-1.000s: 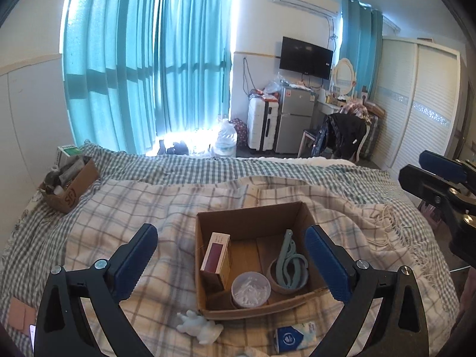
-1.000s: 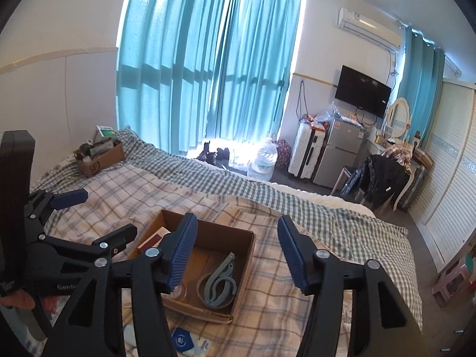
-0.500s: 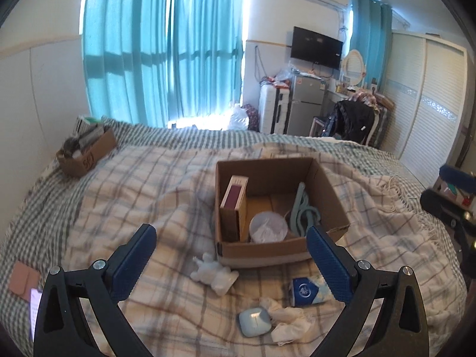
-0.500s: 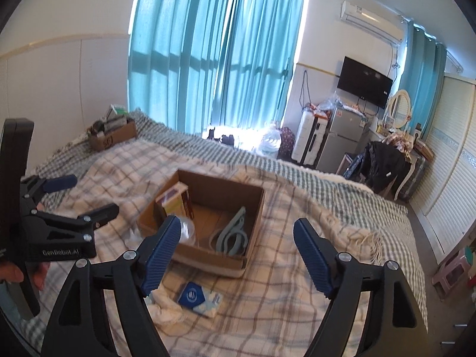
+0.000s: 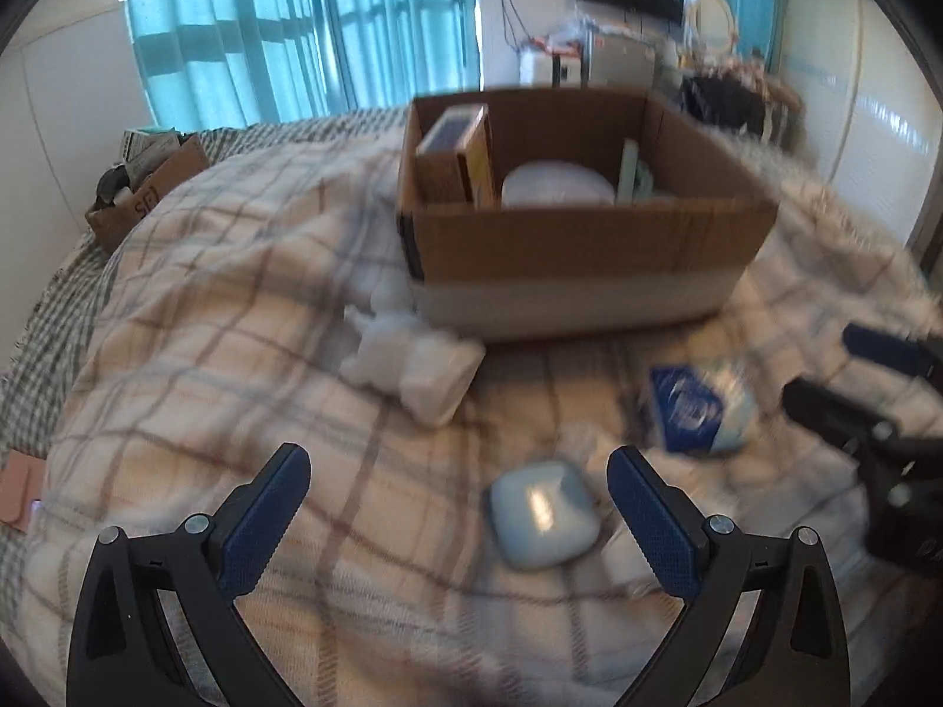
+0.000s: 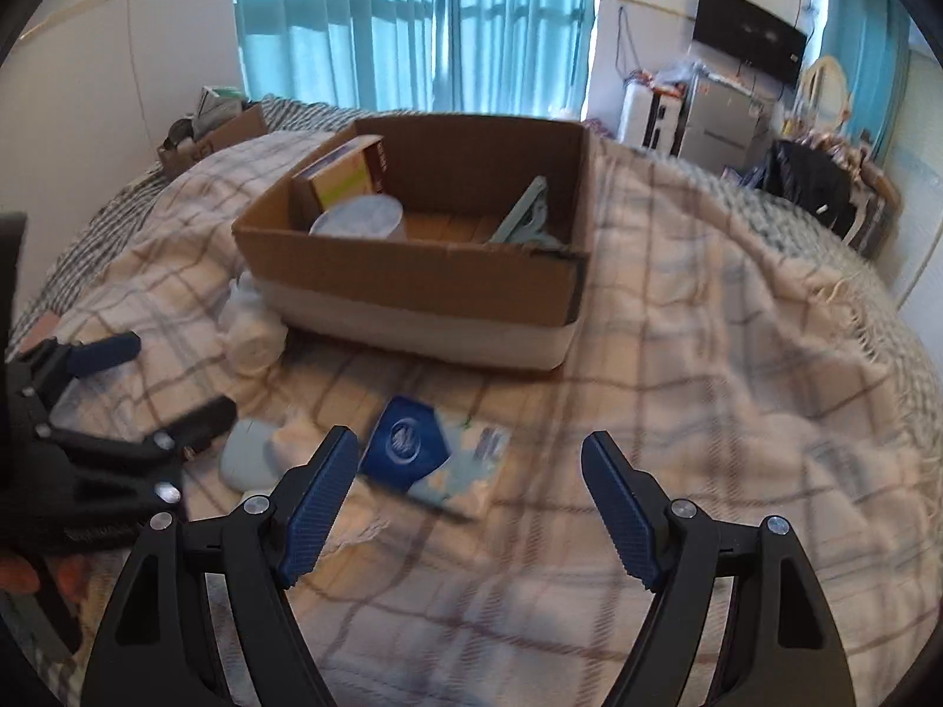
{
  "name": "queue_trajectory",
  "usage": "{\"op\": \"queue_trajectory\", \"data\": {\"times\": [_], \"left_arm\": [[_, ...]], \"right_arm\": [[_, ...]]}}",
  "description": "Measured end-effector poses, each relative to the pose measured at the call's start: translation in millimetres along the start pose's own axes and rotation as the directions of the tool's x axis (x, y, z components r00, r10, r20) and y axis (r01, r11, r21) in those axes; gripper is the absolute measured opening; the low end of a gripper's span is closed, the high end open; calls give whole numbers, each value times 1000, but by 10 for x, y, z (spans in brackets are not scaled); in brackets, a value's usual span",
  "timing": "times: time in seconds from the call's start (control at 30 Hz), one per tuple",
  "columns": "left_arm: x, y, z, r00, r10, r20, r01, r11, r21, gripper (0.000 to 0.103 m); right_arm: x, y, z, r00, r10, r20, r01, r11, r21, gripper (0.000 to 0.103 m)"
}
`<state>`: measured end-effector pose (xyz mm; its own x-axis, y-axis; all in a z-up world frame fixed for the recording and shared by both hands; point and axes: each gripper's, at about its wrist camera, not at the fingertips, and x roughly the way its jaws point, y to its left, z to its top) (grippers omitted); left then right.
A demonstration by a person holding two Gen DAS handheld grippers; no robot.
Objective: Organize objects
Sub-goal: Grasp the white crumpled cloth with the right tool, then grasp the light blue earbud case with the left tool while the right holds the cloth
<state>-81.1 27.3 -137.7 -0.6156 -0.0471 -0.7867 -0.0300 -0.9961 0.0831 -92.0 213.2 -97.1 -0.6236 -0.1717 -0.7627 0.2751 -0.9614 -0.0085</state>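
Note:
An open cardboard box (image 5: 583, 241) (image 6: 412, 277) sits on the plaid bed and holds a small carton (image 5: 457, 153), a white lidded tub (image 5: 554, 185) and a teal hanger (image 6: 524, 218). In front of it lie a white figurine (image 5: 412, 362), a pale blue case (image 5: 542, 515) (image 6: 250, 451), a blue tissue packet (image 5: 698, 409) (image 6: 412, 442) and crumpled tissue. My left gripper (image 5: 460, 509) is open and low, with the blue case between its fingers' reach. My right gripper (image 6: 471, 501) is open just above the tissue packet. Both are empty.
A second cardboard box (image 5: 138, 188) with clutter sits at the bed's far left by the wall. A brown card (image 5: 17, 489) lies at the left edge. Teal curtains, a fridge and a wardrobe stand beyond the bed.
Both grippers have dropped down and forward toward the bed. The box and loose objects now loom much closer. Both stay open.

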Motion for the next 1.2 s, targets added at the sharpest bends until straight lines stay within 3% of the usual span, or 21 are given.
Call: {"op": "queue_trajectory", "data": {"times": [0.1, 0.2, 0.3, 0.47, 0.53, 0.57, 0.6, 0.83, 1.0, 1.2], "left_arm": [[43, 114, 28, 999, 1, -34, -2, 999, -34, 103], [31, 259, 30, 1000, 11, -23, -13, 996, -84, 103], [32, 313, 16, 1000, -10, -24, 7, 993, -116, 103], [16, 288, 16, 1000, -18, -12, 16, 993, -114, 103], [24, 302, 18, 1000, -19, -10, 17, 993, -120, 103], [25, 309, 22, 1000, -19, -8, 17, 992, -125, 103], [21, 311, 21, 1000, -20, -6, 19, 992, -128, 103], [-22, 225, 31, 1000, -15, -2, 15, 994, -108, 103], [-30, -35, 33, 1000, -8, -10, 8, 999, -32, 101], [208, -349, -36, 989, -101, -108, 105, 994, 32, 83]], "right_arm": [[48, 22, -13, 999, 25, -29, -25, 1000, 1, 78], [213, 36, -61, 989, 94, -112, -88, 995, 53, 78], [368, 194, -132, 980, 101, -169, -98, 995, 24, 78], [610, 433, -157, 950, 185, -251, -184, 983, 25, 77], [671, 531, -178, 943, 195, -270, -199, 980, 14, 54], [678, 575, -198, 939, 201, -279, -209, 978, 1, 29], [670, 612, -212, 939, 200, -280, -213, 977, -16, 16], [144, 291, -50, 994, 67, -89, -66, 998, 12, 11], [-118, -60, 58, 999, -34, -5, 34, 997, 62, 11], [-135, -263, 3, 1000, 9, -8, -8, 995, 99, 11]]}}
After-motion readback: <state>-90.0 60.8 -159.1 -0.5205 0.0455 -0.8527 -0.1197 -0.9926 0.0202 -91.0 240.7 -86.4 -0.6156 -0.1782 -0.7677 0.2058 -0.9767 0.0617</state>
